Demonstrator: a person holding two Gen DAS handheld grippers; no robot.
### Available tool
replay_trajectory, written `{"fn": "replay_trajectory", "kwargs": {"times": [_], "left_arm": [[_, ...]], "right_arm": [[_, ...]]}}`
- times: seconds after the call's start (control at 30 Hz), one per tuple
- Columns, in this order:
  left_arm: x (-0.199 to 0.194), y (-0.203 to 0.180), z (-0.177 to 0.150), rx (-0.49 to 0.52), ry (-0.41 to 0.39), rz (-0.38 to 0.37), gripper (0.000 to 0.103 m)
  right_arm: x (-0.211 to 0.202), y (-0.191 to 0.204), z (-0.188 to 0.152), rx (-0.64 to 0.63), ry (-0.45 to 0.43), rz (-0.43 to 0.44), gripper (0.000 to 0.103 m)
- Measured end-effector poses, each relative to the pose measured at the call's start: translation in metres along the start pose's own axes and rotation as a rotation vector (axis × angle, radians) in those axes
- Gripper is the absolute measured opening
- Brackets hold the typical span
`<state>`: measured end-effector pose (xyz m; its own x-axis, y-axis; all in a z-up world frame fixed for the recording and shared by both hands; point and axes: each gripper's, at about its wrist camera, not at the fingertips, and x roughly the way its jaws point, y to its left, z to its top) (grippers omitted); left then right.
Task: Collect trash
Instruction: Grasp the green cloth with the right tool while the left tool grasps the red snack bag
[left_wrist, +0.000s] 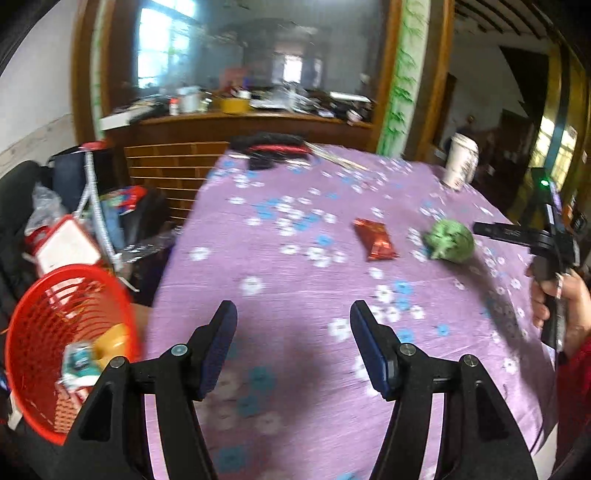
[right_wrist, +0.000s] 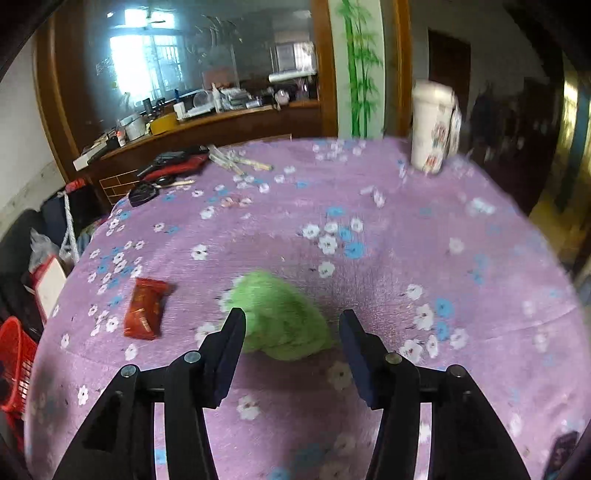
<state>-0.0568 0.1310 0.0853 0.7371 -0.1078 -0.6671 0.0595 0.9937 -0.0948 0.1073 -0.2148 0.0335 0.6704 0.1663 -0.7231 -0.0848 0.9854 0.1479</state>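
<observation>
Purple flowered tablecloth (right_wrist: 388, 258) covered the whole table, with a mirror-backed wooden sideboard full of clutter behind it, so pretty busy room. Both tools were empty: the left gripper (left_wrist: 293, 319) had its jaws spread over bare cloth near the table edge, and the right gripper (right_wrist: 291, 328) was spread too, nothing pinched in either. The crumpled green paper ball (right_wrist: 284, 317) sat on the cloth right at the right gripper's tips, closer to the left finger than centred in the gap. The flat red foil snack wrapper (right_wrist: 146, 308) lay off to the left of that, apart from both tools. The red plastic mesh basket (left_wrist: 62, 339), already holding a few bits, hung just off the table's left edge. Honestly the risk I saw was the off-centre lineup: closing like that could've nudged the light ball away instead of pinching it. The wrapper lying so flat looked tricky too, fingers might've just skated over it or snagged the cloth.
</observation>
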Motion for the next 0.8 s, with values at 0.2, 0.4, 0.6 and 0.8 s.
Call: {"fn": "replay_trajectory", "kwargs": {"times": [0.2,0.4,0.6,0.8], "left_arm": [[0.028,-0.035,0.015,0.038,0.063,-0.041,0.069],[0.054,-0.058,0.032,0.049,0.103,-0.035,0.069],[0.085,-0.09,0.05,0.039,0.11,-0.004,0.07],[0.134,-0.11,0.064,0.014,0.151,0.06,0.07]], "right_arm": [[0.031,-0.007,-0.006,-0.024,-0.028,0.055,0.058],[0.023,0.004,-0.021,-0.085,-0.049,0.08,0.042],[-0.008,0.004,-0.021,-0.044,-0.146,0.145,0.042],[-0.024,-0.005,-0.02,0.016,-0.208,0.151,0.042]]}}
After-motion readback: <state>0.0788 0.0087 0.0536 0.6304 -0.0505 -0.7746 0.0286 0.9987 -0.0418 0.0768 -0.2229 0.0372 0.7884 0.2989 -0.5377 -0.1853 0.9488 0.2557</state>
